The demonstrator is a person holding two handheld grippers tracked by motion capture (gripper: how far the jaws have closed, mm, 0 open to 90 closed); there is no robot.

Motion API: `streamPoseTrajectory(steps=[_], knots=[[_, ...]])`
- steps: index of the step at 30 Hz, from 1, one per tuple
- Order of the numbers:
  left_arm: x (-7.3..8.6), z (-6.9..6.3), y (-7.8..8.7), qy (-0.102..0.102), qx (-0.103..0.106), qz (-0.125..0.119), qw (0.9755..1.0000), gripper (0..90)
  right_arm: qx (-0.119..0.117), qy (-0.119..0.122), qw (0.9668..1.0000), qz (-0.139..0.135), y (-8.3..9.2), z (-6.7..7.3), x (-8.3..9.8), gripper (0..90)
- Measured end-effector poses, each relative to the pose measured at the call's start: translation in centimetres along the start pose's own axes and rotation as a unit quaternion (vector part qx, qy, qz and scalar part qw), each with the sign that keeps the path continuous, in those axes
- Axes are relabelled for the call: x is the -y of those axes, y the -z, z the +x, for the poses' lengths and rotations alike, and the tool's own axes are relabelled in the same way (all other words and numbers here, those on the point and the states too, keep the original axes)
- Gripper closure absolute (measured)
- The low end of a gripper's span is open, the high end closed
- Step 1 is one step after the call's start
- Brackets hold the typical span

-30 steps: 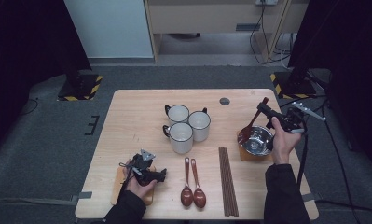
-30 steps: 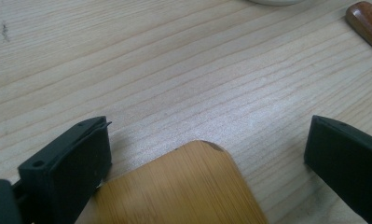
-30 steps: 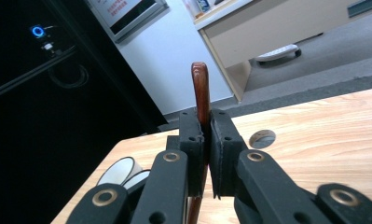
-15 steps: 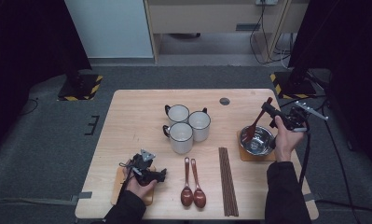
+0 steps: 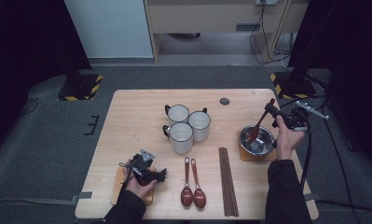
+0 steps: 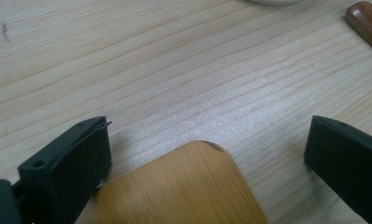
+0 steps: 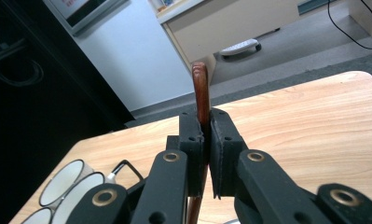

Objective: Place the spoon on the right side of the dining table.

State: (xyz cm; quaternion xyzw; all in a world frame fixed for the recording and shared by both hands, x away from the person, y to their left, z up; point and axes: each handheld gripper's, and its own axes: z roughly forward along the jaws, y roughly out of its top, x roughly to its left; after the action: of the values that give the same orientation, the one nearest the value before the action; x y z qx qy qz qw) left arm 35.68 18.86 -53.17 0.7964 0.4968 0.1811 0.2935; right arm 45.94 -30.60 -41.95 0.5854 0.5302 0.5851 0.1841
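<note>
Our right gripper (image 5: 270, 110) has its two black jaws pressed together on the handle of a dark reddish-brown wooden spoon (image 5: 256, 129); in the right gripper view the handle (image 7: 201, 95) stands up between the pads (image 7: 193, 140) with its rounded end above them. From that grip the spoon slants down and away, and its bowl end sits inside the shiny round steel bowl (image 5: 264, 141) just below the jaws. The steel bowl rests on a square light-wood coaster (image 5: 245, 156), which lies beside our right hand (image 5: 286, 140).

Our left gripper (image 5: 161, 173) lies low at the near left of the table, jaws wide apart and gripping nothing. In the left gripper view a rounded corner of a flat bamboo coaster (image 6: 188, 186) lies between the jaws, hard against the left-hand one, though we cannot tell whether they touch, and well clear of the right-hand one.

Just beyond the left gripper's tips lie two more dark brown wooden spoons (image 5: 192, 184), side by side, bowls toward us. Past them a bundle of dark wooden chopsticks (image 5: 227, 181) lies lengthwise, between the spoons and the right hand's coaster. Farther out, between the two grippers, three white ceramic mugs with dark handles (image 5: 186, 126) stand clustered on the pale wooden table (image 5: 137, 112).
</note>
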Motion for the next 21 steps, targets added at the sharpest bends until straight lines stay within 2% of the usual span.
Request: streamPoseTrajectory(steps=[10, 14, 21], knots=[[0.0, 0.0, 0.0, 0.000, 0.000, 0.000, 1.0000, 0.0, 0.022, 0.014, 0.9995, 0.015, -0.7, -0.2, 0.4, 85.0], [0.0, 0.0, 0.0, 0.000, 0.000, 0.000, 1.0000, 0.0, 0.036, 0.027, 0.9986, 0.026, -1.0, -0.2, 0.7, 84.9], [0.0, 0.0, 0.0, 0.000, 0.000, 0.000, 1.0000, 0.0, 0.047, 0.038, 0.9972, 0.044, -1.3, -0.1, 1.0, 84.7]])
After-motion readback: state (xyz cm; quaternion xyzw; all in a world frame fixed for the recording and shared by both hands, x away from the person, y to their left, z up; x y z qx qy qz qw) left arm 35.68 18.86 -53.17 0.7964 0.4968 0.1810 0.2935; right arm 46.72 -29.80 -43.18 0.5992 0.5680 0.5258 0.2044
